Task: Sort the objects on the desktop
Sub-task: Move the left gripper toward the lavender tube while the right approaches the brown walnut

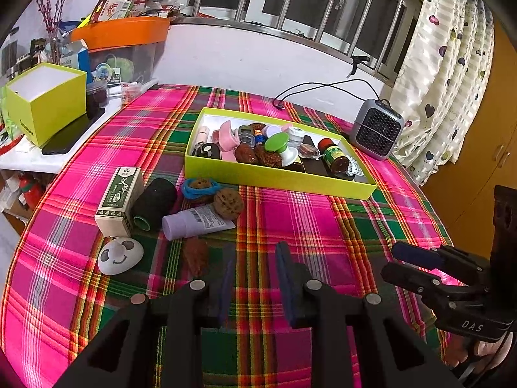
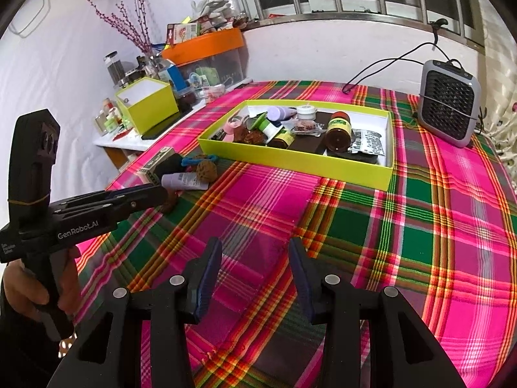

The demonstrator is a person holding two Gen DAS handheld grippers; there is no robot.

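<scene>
Plaid cloth in pink and green covers the bench (image 1: 323,226) under a barred window. Both claws hover empty: the left claw (image 1: 255,278) partly open, the right claw (image 2: 255,274) likewise parted, nothing between the pads. Ahead of the left claw and off to its left lies the unsorted cluster; nearest is a brown walnut-like lump (image 1: 195,255), with a lavender tube (image 1: 197,221) just beyond, long axis crosswise. The lime tray (image 1: 278,181) sits farther ahead. The left claw is plainly nearer the cluster.
</scene>
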